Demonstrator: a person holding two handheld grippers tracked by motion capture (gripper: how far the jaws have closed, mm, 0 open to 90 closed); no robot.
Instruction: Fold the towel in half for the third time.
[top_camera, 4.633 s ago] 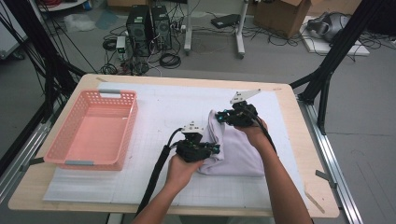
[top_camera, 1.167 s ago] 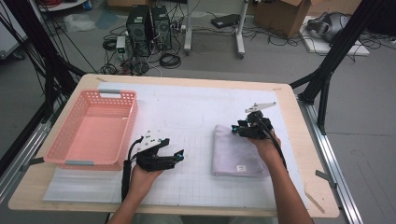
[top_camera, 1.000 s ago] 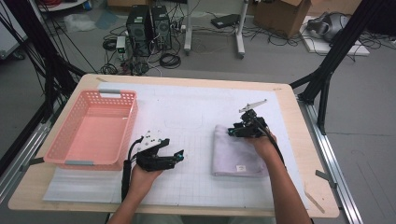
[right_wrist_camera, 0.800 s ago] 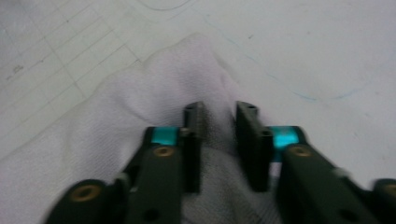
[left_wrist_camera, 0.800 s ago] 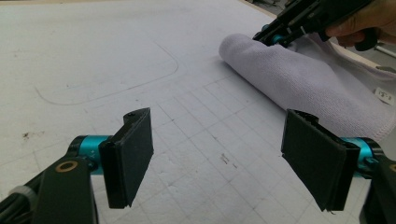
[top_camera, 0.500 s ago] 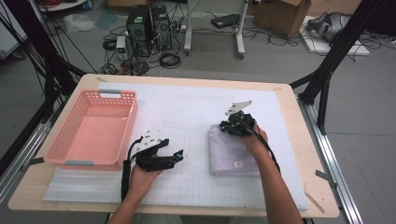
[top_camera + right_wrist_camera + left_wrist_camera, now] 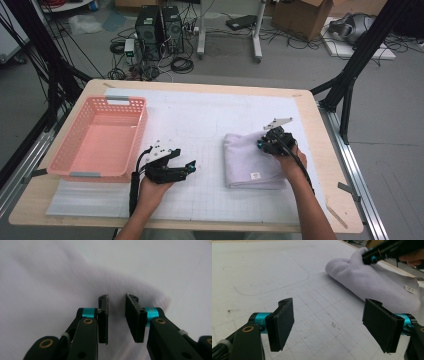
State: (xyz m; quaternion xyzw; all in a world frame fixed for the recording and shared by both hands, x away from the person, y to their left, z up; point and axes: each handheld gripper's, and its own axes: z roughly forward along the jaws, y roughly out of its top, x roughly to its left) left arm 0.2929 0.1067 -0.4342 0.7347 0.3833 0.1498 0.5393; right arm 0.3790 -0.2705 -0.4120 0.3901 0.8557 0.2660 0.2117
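On the table: a light wooden table top [image 7: 320, 210] carries a white gridded mat [image 7: 200, 120], and on that mat my folded white terry towel [image 7: 250, 162] lies as the landmark for all that follows.
Towel: a flat, thick fold with a small white label on its near part, well apart from the pink plastic lattice basket [image 7: 75, 162], which sits at the mat's far left end.
Room: beyond the table from the towel I see a grey floor with two black computer towers [image 7: 160, 25], loose cables and a brown cardboard box [image 7: 300, 15]; black frame struts [image 7: 350, 70] rise on the towel's right.
My left gripper [image 7: 189, 167]: it hovers low over the bare mat to the towel's left, between the towel and the basket, jaws spread wide with nothing in them; in the left gripper view the towel lies ahead on the right.
My right gripper [image 7: 259, 144]: it sits on the towel's far right part, jaws apart by a narrow gap and just now opening a little; the blurred right gripper view shows towel cloth behind the gap, and I cannot tell whether the pads press on it.
Changed since a second ago: my right hand has slid along the towel's far edge; my left hand has stayed put; the towel lies where it was.
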